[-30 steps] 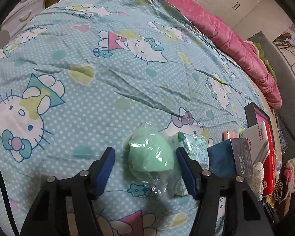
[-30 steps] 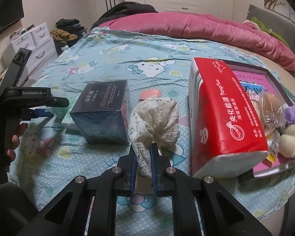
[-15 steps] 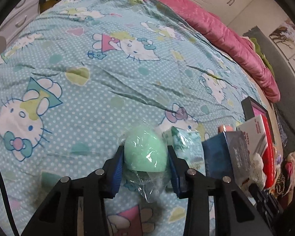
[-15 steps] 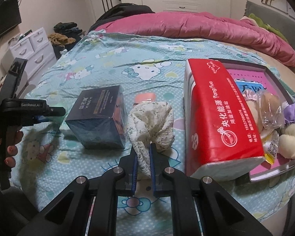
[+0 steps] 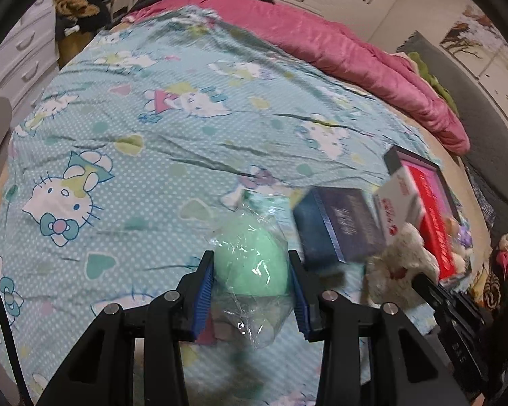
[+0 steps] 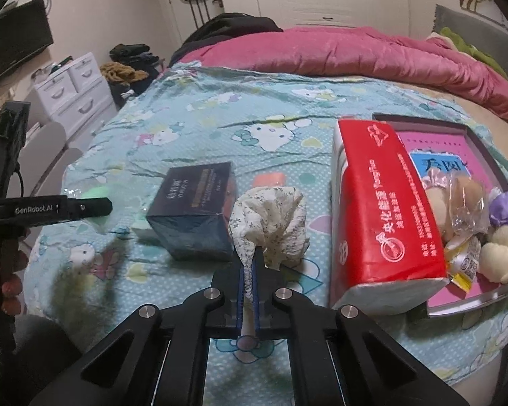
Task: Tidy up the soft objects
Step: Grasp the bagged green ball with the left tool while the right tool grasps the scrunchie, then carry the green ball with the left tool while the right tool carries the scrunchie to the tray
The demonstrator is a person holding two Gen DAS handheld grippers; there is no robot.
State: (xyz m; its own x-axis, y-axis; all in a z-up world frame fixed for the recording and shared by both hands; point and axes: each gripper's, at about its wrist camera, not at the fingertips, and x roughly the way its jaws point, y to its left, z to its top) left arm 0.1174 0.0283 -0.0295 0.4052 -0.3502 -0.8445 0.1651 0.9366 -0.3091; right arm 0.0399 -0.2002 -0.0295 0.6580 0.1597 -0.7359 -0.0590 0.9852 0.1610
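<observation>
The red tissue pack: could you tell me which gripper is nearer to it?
Right. The right gripper, shut on a floral cloth, is just beside the tissue pack; the left gripper holds a green sponge beyond the dark box.

The left gripper [image 5: 250, 291] was a matte black plastic frame with ribbed blue pads and round silver screws; white "GenRobot.AI" lettering ran along its side. The right gripper [image 6: 249, 284] matched it: black arms, blue pads, silver screws.
</observation>
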